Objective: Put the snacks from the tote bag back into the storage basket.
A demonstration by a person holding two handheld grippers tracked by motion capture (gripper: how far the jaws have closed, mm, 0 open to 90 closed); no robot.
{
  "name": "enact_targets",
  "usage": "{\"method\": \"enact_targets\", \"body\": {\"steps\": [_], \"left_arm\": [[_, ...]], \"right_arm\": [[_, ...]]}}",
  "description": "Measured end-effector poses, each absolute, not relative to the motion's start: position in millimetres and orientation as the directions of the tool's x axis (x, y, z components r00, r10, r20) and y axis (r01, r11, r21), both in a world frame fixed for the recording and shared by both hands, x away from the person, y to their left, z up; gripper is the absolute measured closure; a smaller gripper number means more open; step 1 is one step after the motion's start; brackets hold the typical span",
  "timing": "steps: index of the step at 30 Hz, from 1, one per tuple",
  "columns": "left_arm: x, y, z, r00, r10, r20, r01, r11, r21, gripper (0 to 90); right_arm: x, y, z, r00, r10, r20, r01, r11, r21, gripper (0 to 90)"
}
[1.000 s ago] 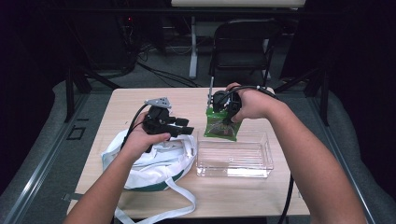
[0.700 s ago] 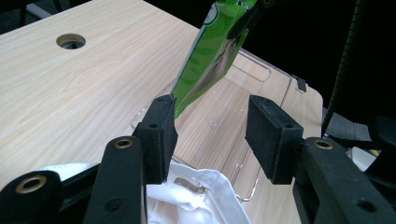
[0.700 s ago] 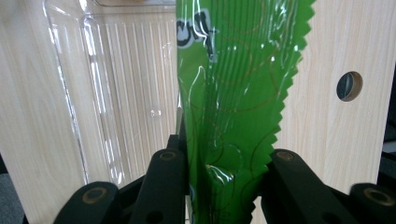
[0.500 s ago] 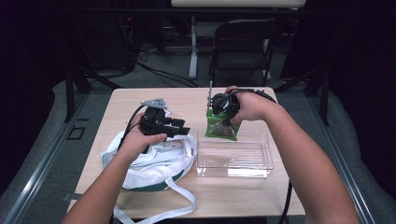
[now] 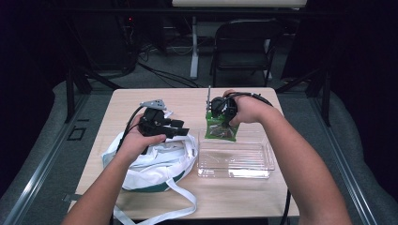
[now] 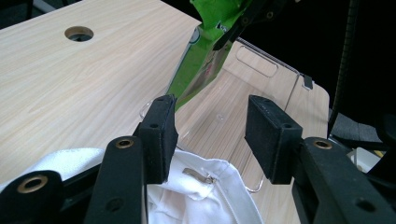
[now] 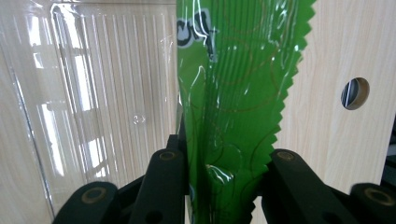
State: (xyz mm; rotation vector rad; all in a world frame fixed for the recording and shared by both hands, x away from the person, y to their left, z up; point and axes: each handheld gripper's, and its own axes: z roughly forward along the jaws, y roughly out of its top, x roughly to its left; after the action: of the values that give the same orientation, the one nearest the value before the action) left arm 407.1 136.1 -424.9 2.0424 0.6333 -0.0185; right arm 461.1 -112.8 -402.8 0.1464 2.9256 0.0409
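Observation:
A green snack packet (image 5: 220, 130) hangs upright from my right gripper (image 5: 220, 118), which is shut on its top edge. The packet's lower end sits over the far left corner of a clear plastic tray (image 5: 234, 161). In the right gripper view the black jaws (image 7: 219, 186) pinch the packet (image 7: 233, 84) above the tray (image 7: 93, 93). My left gripper (image 5: 180, 131) hovers over the rim of a white cloth bag (image 5: 150, 164). Its jaws (image 6: 210, 135) stand apart with nothing pressed between them, the bag (image 6: 205, 196) just below and the packet (image 6: 196, 70) farther off.
The wooden table (image 5: 187, 101) has a round cable hole (image 7: 355, 93) near the packet. The bag's long white strap (image 5: 183, 201) trails toward the front edge. A dark chair (image 5: 244, 47) stands behind the table. Cables trail from both grippers.
My right hand has sunk a little, bringing the green packet lower toward the clear tray. The left hand and the bag have stayed put.

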Motion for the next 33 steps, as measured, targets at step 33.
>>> {"method": "enact_targets", "body": {"steps": [33], "left_arm": [[409.2,144.7,-435.4,0.85,0.445,-0.282,0.467,-0.389,0.794,53.5]], "right_arm": [[466.3,-92.4,-450.0,-0.976,0.033,-0.213,0.033,0.999,0.003,74.4]]}}
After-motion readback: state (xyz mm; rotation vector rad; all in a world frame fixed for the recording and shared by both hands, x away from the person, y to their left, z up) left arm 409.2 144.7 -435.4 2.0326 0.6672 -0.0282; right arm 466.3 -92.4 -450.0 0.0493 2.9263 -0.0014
